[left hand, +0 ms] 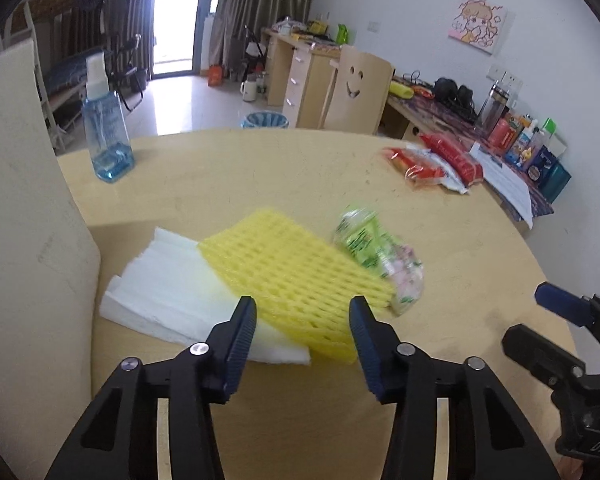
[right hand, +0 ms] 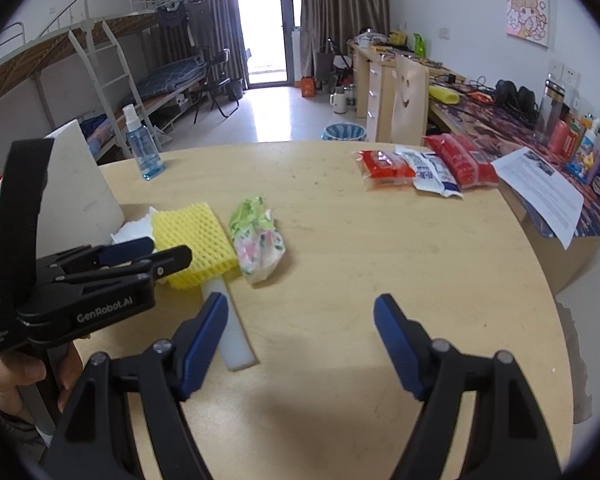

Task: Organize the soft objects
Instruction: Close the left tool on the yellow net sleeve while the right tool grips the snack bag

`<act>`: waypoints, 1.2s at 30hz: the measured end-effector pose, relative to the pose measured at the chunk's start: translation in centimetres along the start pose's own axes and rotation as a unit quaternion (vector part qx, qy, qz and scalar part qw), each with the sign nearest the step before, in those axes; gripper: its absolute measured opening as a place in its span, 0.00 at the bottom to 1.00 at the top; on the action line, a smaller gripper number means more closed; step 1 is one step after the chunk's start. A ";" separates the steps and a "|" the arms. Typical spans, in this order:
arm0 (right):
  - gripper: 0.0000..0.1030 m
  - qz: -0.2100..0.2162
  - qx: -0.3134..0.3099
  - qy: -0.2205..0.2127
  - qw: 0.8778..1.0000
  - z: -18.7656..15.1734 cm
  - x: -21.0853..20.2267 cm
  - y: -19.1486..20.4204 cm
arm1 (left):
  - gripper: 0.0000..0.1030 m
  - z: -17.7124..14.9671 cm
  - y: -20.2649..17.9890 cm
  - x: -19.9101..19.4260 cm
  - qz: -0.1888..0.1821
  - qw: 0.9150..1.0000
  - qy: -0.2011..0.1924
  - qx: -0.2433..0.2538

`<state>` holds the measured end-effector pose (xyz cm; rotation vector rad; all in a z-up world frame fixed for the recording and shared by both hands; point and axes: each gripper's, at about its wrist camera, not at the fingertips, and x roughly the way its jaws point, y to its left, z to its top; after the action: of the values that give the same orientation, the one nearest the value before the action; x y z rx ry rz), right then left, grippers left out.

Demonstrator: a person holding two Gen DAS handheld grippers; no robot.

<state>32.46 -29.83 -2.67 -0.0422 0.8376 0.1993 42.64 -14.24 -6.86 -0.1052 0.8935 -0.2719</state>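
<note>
A yellow foam net (left hand: 292, 276) lies on white foam sheets (left hand: 160, 292) at the left of the round wooden table (left hand: 260, 168). My left gripper (left hand: 302, 320) hangs over the net's near edge, its jaws partly apart on either side of the net; I see no pad pressing it. A crumpled green and pink plastic packet (left hand: 376, 256) lies just right of the net. In the right wrist view my right gripper (right hand: 300, 320) stands open over bare table, nothing between its fingers, with the net (right hand: 196, 240), the packet (right hand: 256, 240) and the left gripper (right hand: 171, 249) ahead on the left.
Red and white snack packets (right hand: 420, 164) lie at the table's far right, and a printed sheet (right hand: 540, 188) lies beyond them. A blue spray bottle (left hand: 106, 136) stands far left. A white panel (left hand: 28, 240) rises at the left edge. A hand (right hand: 12, 376) holds the left gripper.
</note>
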 end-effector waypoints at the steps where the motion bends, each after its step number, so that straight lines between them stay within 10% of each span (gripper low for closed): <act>1: 0.77 -0.001 -0.001 0.002 1.000 0.0 0.2 0.0 | 0.48 0.0 0.2 0.3 0.001 1.000 0.006 -0.002; 14: 0.77 0.009 -0.028 0.010 1.000 2.5 2.7 0.8 | 0.46 0.5 1.4 1.1 0.006 1.000 0.017 -0.015; 27: 0.74 0.017 -0.053 0.030 0.998 3.8 5.7 1.4 | 0.11 0.5 1.5 1.6 -0.007 1.000 0.025 -0.011; 36: 0.61 0.028 -0.062 0.048 0.997 4.0 7.4 1.6 | 0.06 0.9 1.2 0.2 -0.012 1.000 -0.012 -0.004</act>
<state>39.92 -26.63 -5.40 -0.1455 0.9214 0.3043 43.67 -13.20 -6.73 -0.1262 0.8700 -0.2896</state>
